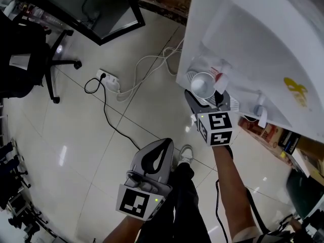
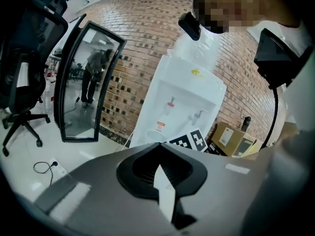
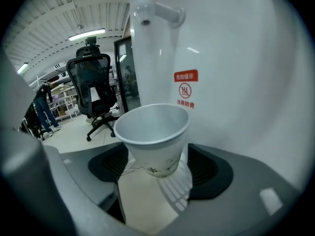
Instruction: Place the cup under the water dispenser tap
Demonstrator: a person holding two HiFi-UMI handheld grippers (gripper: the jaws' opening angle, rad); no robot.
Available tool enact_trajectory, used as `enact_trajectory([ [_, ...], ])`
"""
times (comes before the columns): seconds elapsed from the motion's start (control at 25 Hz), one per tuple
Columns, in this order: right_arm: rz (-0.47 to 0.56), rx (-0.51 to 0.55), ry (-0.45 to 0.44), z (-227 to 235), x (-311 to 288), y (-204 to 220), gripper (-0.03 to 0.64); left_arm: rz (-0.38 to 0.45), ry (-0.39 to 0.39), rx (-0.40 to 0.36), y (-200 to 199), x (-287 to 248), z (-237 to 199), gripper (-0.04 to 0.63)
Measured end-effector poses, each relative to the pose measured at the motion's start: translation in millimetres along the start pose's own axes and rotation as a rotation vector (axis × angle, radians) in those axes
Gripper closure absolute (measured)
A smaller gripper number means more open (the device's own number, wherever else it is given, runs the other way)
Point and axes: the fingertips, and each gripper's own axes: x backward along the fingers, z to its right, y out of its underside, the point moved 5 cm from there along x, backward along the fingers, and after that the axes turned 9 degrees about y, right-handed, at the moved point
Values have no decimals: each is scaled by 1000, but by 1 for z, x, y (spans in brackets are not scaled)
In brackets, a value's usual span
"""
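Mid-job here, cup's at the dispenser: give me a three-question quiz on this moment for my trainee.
1. True or false: the left claw holds the cup.
2. The top of the tap seen above the cup is: A red, B blue, C green.
3. Fill in: between the jaws of the right claw stands the ___.
Key: 1 false; 2 A; 3 cup.

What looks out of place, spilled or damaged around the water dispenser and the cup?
Nothing looks spilled or damaged. The cup sits roughly below the red-capped tap, between the open fingers of the right gripper. Only the power strip and its cables lie loose on the floor.
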Motion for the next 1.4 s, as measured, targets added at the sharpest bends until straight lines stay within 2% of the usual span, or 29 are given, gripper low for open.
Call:
enact_trajectory([
  [0.44, -8, 20, 0, -12, 59, -18, 230, -4, 53, -23, -21, 23, 28, 603],
  [0.64, -24, 5, -17, -30, 98, -39, 230, 32, 74, -36, -44, 34, 41, 603],
  [0.84, -22, -107, -34, -58, 155, -59, 230, 38, 83, -16, -60, 58, 52, 603],
  [1.12, 7, -259, -109, -91, 240, -89, 233, 64, 75, -39, -91, 96, 74, 603],
  [1.24, 42, -240, -105, -97, 275, -108, 244, 83, 93, -60, -108, 111, 88, 603],
  [1.4, 98, -179, -121, -108, 316, -136, 294, 110, 126, -93, -129, 132, 110, 603],
])
